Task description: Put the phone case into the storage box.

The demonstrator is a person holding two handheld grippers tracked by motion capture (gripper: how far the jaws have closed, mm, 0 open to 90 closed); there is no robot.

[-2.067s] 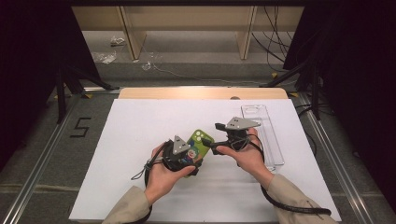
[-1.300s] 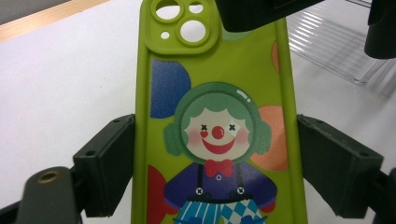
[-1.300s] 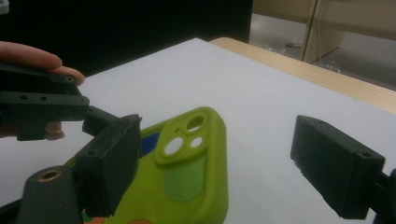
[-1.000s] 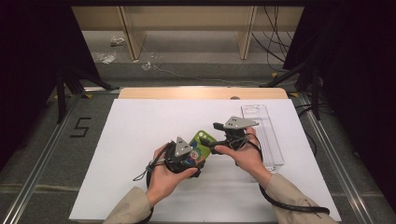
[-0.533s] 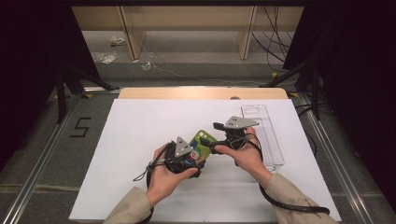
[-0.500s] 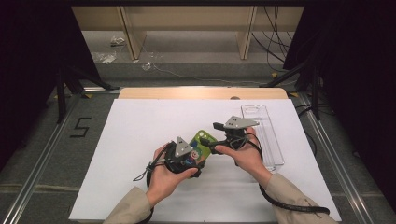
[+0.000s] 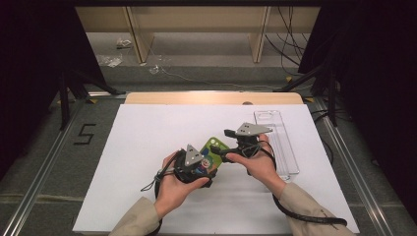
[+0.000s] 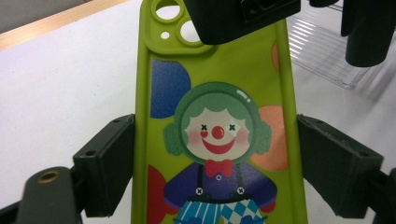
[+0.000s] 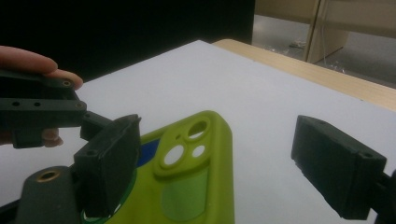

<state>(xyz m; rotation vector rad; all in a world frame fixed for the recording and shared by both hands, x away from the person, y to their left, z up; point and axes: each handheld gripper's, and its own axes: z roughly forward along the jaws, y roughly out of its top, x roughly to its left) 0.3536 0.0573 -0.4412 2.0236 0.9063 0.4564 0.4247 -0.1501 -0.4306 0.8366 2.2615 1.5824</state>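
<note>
A phone case (image 7: 212, 150) sits near the middle of the tabletop (image 7: 147, 137), held between the jaws of the left gripper (image 7: 196, 164) at its seven o'clock end. The right gripper (image 7: 231, 147) is at the case's three o'clock, jaws straddling its far corner. A clear tray (image 7: 278, 142) lies at three o'clock of both, near the tabletop's edge.

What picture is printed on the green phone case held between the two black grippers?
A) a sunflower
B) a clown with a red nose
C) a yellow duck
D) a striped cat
B: in the left gripper view, the green phone case shows a cartoon clown with green hair, red nose and red bow tie.
</note>
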